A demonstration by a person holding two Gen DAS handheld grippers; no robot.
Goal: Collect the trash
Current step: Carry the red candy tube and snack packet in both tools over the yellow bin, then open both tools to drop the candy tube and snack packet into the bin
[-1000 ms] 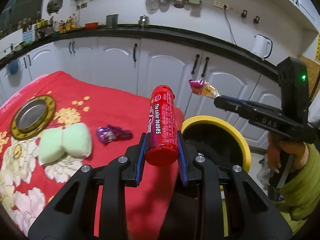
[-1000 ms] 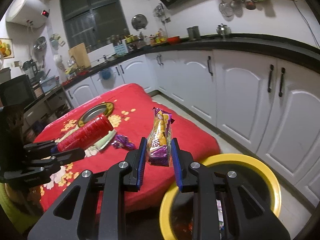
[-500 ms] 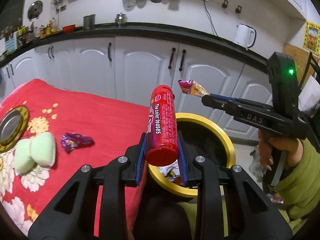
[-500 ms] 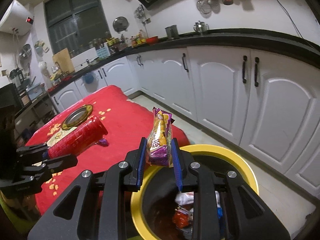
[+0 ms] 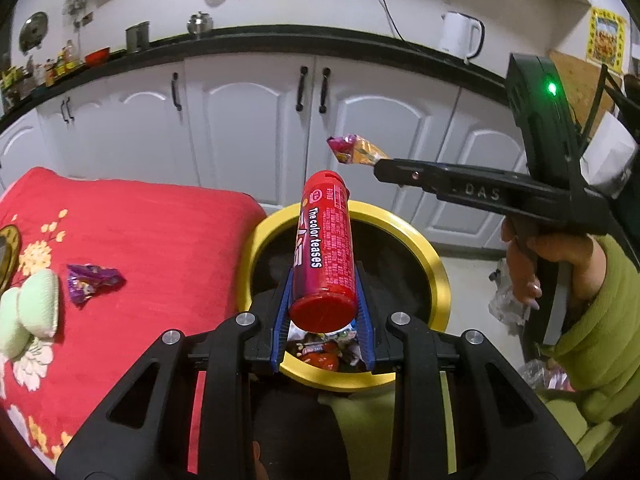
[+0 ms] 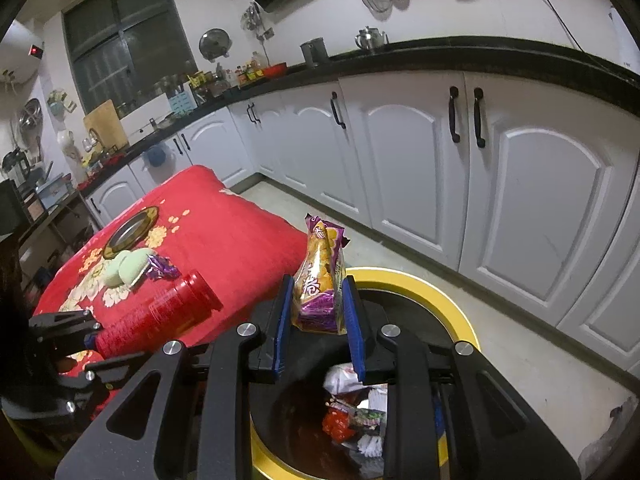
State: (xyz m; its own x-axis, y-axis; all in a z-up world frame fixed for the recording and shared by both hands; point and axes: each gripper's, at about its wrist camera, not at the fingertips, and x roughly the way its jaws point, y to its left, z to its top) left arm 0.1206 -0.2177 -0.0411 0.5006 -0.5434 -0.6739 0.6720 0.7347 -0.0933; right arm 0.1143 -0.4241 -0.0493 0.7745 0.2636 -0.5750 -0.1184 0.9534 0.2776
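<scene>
My left gripper (image 5: pixel 323 300) is shut on a red cylindrical snack can (image 5: pixel 325 248) and holds it over the near rim of the yellow-rimmed trash bin (image 5: pixel 434 264). My right gripper (image 6: pixel 318 308) is shut on a purple and orange snack packet (image 6: pixel 320 276) above the same bin (image 6: pixel 448 304), which has wrappers inside. In the left wrist view the right gripper (image 5: pixel 380 166) reaches in from the right with the packet (image 5: pixel 354 150). A crumpled purple wrapper (image 5: pixel 90 282) lies on the red tablecloth (image 5: pixel 160 240).
Two pale green sponges (image 5: pixel 28 312) and a gold-rimmed metal plate (image 6: pixel 130 232) sit on the red cloth. White cabinets (image 5: pixel 248 128) under a black counter stand behind. A white kettle (image 5: pixel 460 38) is on the counter. Bare floor (image 6: pixel 540 368) lies right of the bin.
Both grippers have moved right from over the table to over the bin, each still holding its item. The bin's inside now shows below them.
</scene>
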